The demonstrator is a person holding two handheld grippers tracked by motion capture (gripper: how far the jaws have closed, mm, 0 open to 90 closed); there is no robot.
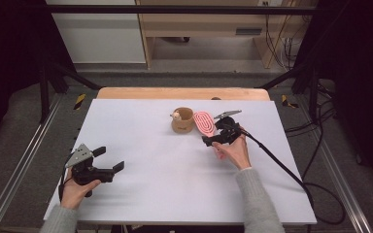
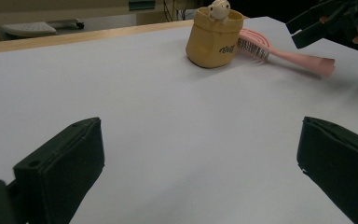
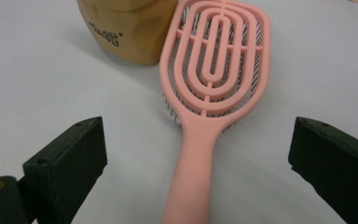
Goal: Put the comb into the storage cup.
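One pink hairbrush (image 3: 213,88) lying bristles-down against one tan pouch (image 1: 182,121) holding one small figure (image 2: 219,9), right gripper (image 1: 220,135) spread wide astride its handle, left gripper (image 1: 110,158) gaping, well apart.

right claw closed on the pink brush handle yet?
No. In the right gripper view the right claw is wide open, jaws standing clear on either side of the pink hairbrush handle, touching nothing.

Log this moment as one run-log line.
left gripper: open, idle over table | right gripper: open, jaws either side of pink hairbrush handle, not closed | brush head leans on tan pouch | table
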